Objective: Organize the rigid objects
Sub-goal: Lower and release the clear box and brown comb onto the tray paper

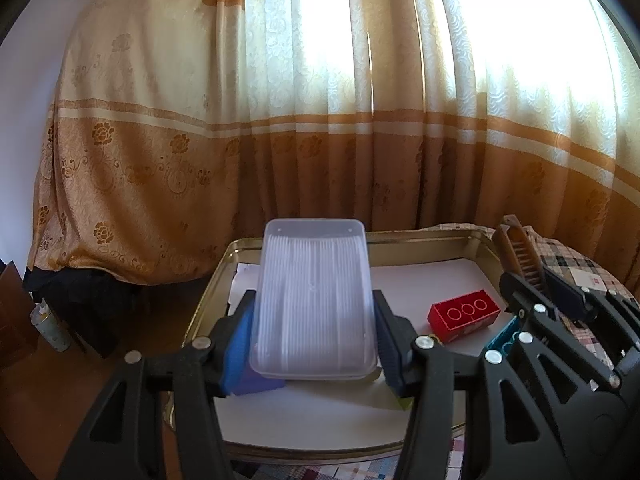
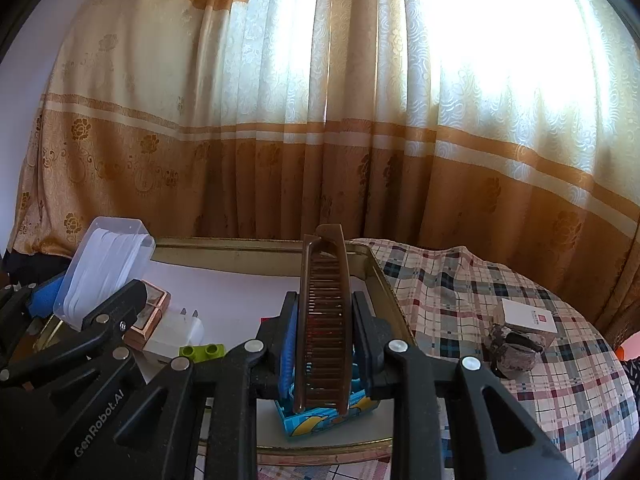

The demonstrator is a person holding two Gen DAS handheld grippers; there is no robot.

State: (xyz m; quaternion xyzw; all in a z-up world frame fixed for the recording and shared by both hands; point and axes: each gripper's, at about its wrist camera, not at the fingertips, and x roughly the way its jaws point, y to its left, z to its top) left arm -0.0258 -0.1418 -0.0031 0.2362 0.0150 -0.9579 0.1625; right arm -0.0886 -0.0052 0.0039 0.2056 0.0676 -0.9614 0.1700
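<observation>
My left gripper is shut on a clear ribbed plastic lid and holds it tilted above the gold metal tray. The lid also shows at the left of the right wrist view. My right gripper is shut on a brown comb, held upright over the tray's right side. The comb also shows in the left wrist view. A red brick lies on the tray's white liner. A green brick, a white plug and a copper-edged box lie at the tray's left.
A blue patterned box sits under the comb near the tray's front rim. The tray rests on a plaid cloth, where a white card and a dark crumpled object lie. Curtains hang behind.
</observation>
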